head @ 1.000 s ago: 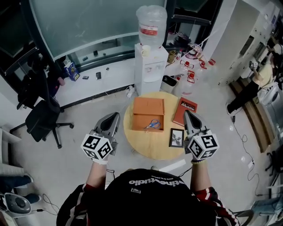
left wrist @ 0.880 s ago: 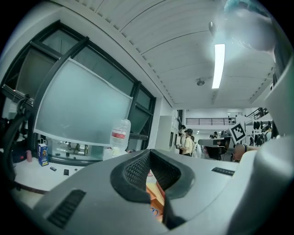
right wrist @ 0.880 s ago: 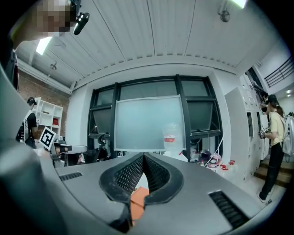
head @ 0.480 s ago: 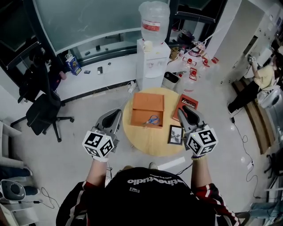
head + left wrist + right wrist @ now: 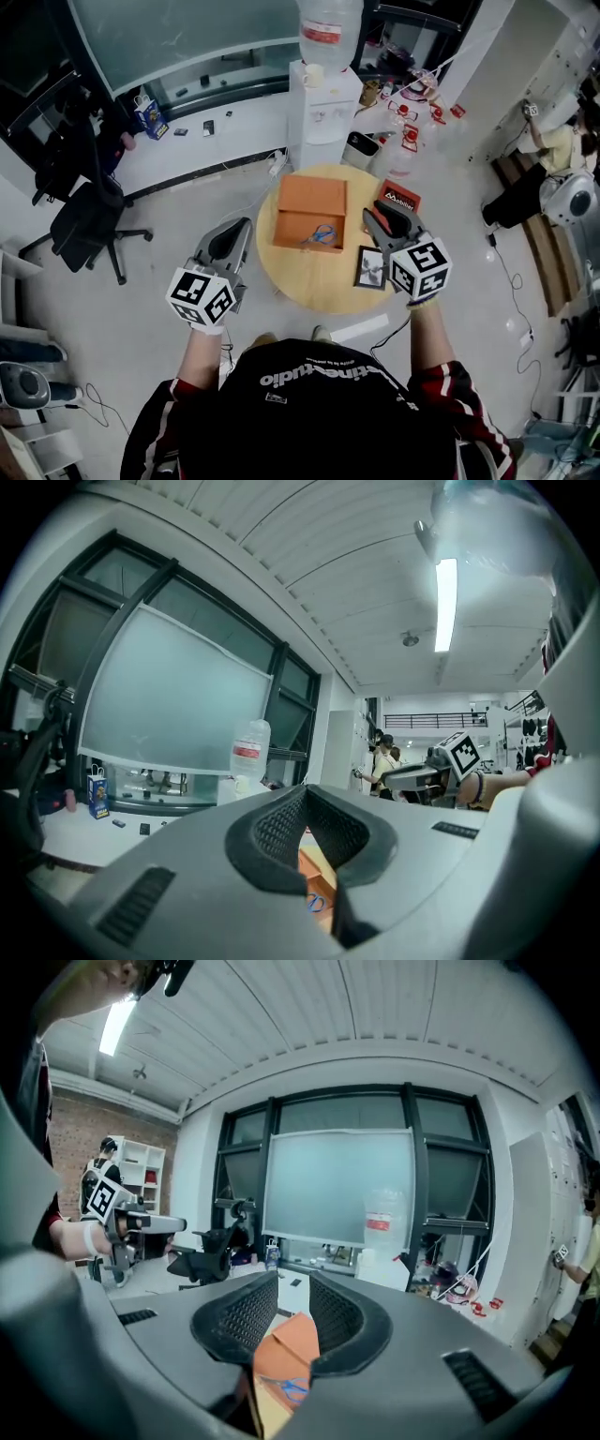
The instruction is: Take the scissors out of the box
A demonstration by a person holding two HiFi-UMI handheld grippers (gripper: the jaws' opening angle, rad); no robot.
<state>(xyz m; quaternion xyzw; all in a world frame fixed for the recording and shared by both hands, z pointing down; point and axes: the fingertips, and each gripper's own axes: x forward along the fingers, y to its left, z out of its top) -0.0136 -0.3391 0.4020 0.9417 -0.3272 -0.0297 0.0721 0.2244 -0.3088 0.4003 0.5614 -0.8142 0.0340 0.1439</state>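
An open orange box [image 5: 309,202] lies on the round wooden table [image 5: 309,286]. Blue-handled scissors [image 5: 324,234] rest inside it, toward its near right corner. My right gripper [image 5: 374,219] hovers at the table's right side, just right of the box, pointing at it. Its jaws are opening, and nothing sits between the pads. Past those jaws, the right gripper view shows the box [image 5: 298,1335] and scissors [image 5: 292,1389]. My left gripper [image 5: 241,228] hangs off the table's left edge, shut and empty, with the scissors [image 5: 315,902] glimpsed beyond its jaws.
A framed picture [image 5: 372,267] and a red book [image 5: 399,200] lie on the table under and beside the right gripper. A water dispenser [image 5: 323,89] stands behind the table. An office chair [image 5: 80,220] is at the far left, and cables trail on the floor.
The right gripper has sunk and shifted left toward the box, and its jaws have gone from shut to open. The left gripper has barely moved.
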